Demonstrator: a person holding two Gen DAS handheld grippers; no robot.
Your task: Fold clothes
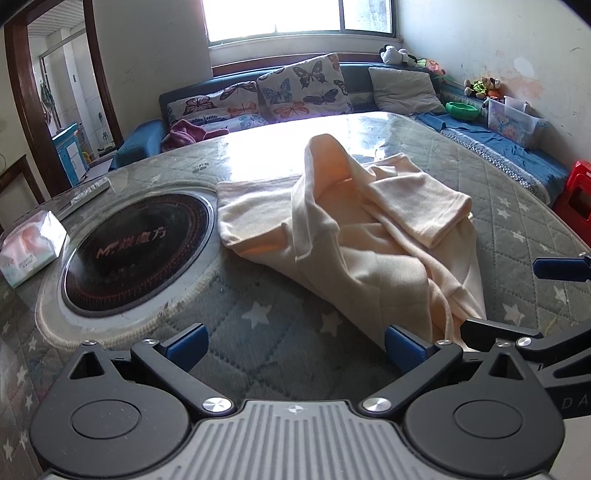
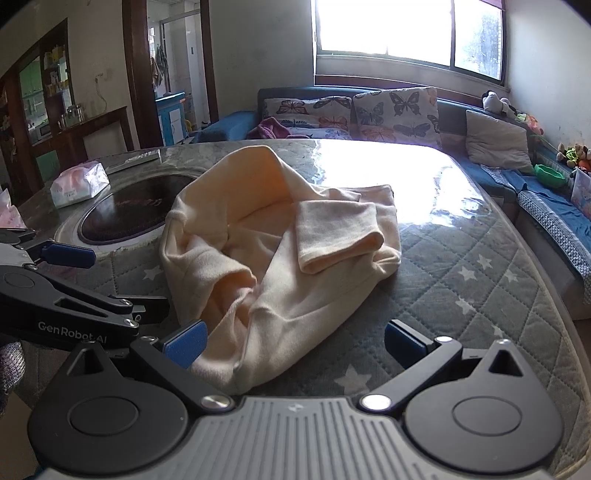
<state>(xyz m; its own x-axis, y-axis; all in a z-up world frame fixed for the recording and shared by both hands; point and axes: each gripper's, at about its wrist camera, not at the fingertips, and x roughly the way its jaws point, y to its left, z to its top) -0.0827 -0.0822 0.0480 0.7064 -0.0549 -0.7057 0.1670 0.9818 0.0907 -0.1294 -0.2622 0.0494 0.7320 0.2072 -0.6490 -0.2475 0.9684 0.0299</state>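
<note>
Cream garment (image 2: 273, 251) in a rumpled heap on the quilted, star-patterned table (image 2: 461, 266), neither flat nor neatly squared.

Nearest, right claw (image 2: 295, 341): blue pads spread wide apart, gripping nothing. Near tip of the cloth lying between those pads, hard against the left one; touching or just clear, cannot tell. Rest of the heap straight ahead and a little left of that claw.

Left claw (image 1: 295, 345): pads likewise wide apart, empty. Same garment (image 1: 354, 236) ahead and to the right of it, near corner just beside the right pad and partly behind it. Right claw therefore nearer to the cloth, which sits almost inside its opening.

Long axis of the heap running away from both claws toward the window (image 2: 406, 33), narrow at the near end, broad farther off. Folded sleeve or flap (image 2: 338, 240) draped across the top, one tall hump of fabric (image 2: 255, 173) beyond it.

Left of the cloth, round dark hotplate (image 1: 136, 243) set into the table; farther left, a tissue pack (image 1: 31, 251).

Hidden: far hem behind the hump, layers underneath, collar, and so the kind of garment. Far table washed out by window glare.
</note>
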